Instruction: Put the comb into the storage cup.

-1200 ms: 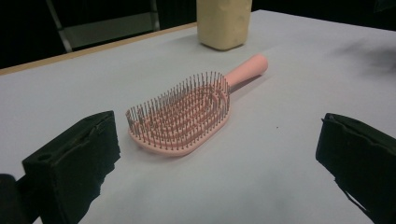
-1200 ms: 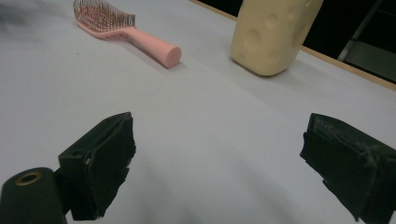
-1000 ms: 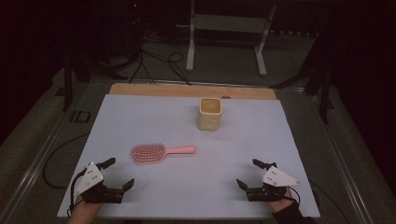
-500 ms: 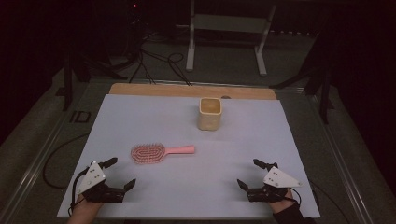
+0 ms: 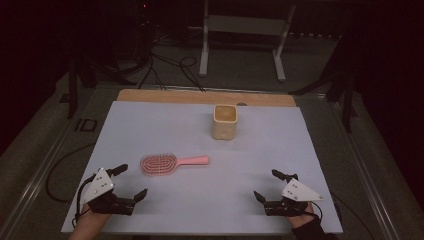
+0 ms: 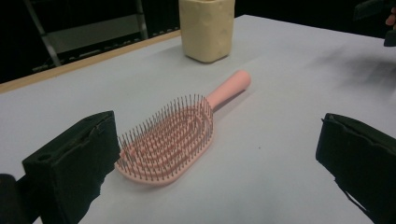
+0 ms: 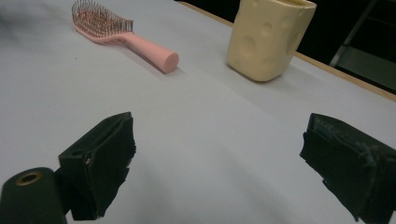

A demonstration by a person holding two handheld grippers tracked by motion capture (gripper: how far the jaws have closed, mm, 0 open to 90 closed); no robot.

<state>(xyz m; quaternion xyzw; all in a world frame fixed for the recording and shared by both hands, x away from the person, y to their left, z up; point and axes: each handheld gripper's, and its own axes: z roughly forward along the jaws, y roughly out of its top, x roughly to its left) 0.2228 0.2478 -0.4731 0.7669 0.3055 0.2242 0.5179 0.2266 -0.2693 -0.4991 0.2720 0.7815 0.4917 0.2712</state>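
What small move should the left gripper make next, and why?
Probably ease the left gripper forward toward the pink hairbrush. Its jaws stand open, and the brush lies flat on the table just ahead, bristles up, nearer this gripper than the right one.

cup (image 6: 207, 28) rim cropped, hairbrush (image 7: 122, 33) head clipped

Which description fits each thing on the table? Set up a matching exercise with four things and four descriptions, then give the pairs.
Things:
1. brush
2. cup
3. left gripper
4. right gripper

Descriptions:
A. cream, upright, far side
B. open, near right corner
C. pink, lying flat, bristles up
D. open, nearest the brush head

Pairs: 1-C, 2-A, 3-D, 4-B
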